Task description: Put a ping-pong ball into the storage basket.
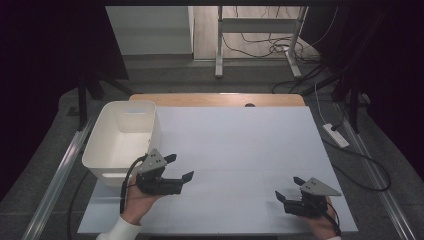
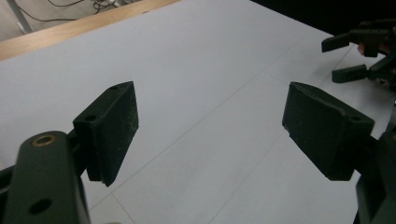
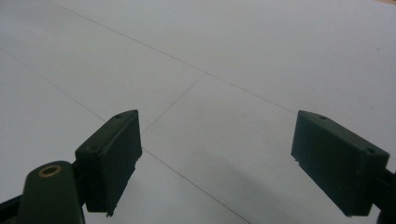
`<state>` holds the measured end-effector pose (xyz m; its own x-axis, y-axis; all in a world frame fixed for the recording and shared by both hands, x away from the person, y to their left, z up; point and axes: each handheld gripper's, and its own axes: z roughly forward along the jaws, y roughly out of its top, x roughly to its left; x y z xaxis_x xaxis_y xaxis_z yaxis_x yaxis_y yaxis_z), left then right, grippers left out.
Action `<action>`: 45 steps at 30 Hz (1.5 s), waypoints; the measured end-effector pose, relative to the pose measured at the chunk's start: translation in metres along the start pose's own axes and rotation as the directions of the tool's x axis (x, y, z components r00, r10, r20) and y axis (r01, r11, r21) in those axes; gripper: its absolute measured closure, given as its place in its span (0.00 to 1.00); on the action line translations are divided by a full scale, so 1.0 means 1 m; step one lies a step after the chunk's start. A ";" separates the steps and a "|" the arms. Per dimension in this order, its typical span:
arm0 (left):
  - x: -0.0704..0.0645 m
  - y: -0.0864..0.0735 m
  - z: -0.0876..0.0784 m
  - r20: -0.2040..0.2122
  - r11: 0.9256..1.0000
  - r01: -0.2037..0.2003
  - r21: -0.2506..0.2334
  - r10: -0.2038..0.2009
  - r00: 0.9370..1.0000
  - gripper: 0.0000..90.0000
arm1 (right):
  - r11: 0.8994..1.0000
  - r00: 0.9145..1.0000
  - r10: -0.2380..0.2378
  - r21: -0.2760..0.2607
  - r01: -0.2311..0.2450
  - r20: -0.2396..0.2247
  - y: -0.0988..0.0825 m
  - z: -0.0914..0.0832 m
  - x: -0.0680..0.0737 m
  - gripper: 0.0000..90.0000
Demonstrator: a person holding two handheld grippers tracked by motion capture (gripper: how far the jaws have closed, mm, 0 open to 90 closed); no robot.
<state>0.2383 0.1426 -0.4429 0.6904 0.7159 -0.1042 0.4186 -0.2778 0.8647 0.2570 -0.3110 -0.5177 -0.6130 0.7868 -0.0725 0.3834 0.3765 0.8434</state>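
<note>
The left hand-held gripper (image 1: 179,167) hovers over the white sheet (image 1: 235,150) near the table's (image 1: 220,99) front left corner, just beside the near end of the white bin (image 1: 107,145); its two black jaws stand wide apart with nothing between them, and they point toward the table's right side. The grey three-cornered plate (image 1: 153,161) rides on top of it, a black cable (image 1: 127,180) loops down from it toward the front edge, and the person's left hand (image 1: 139,202), in a white sleeve (image 1: 116,231), grips it from below. The left gripper view adds what the high view cannot give: the dusty inner faces of the two pads (image 2: 122,126), bare sheet between them, thin seams crossing the sheet, and the wooden far edge of the table at top left; farther off, at its upper right, the other gripper's jaw tips appear.

The right hand-held gripper (image 1: 287,188) sits near the front right corner of the table, well apart from the left one, held by the right hand (image 1: 322,222); its jaws are likewise spread wide and hold nothing, and the right gripper view (image 3: 215,158) shows plain white sheet with faint seam lines between them.

The bin stands at the table's left edge, hanging partly past the sheet; the high view shows its inside bare. Beyond the far edge the high view shows grey floor with loose cables (image 1: 272,42) and a white power strip (image 1: 335,135) off the right side.
</note>
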 end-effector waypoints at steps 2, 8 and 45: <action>-0.003 -0.004 0.000 0.011 1.000 -0.007 0.001 0.007 1.000 0.21 | 1.000 1.000 -0.001 0.000 0.001 0.001 0.000 0.000 0.000 0.18; -0.010 -0.017 0.003 0.008 0.999 -0.027 0.026 0.027 1.000 0.21 | 1.000 1.000 -0.003 0.000 0.003 0.003 0.000 0.000 0.000 0.18; 0.015 -0.076 0.002 -0.062 0.998 0.019 0.059 -0.015 0.998 0.21 | 1.000 1.000 -0.003 -0.005 0.003 -0.009 0.000 -0.001 0.001 0.18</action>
<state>0.2174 0.1734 -0.5113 0.6457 0.7587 -0.0867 0.4659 -0.3015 0.8319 0.2554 -0.3107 -0.5173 -0.6207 0.7809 -0.0705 0.3782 0.3769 0.8456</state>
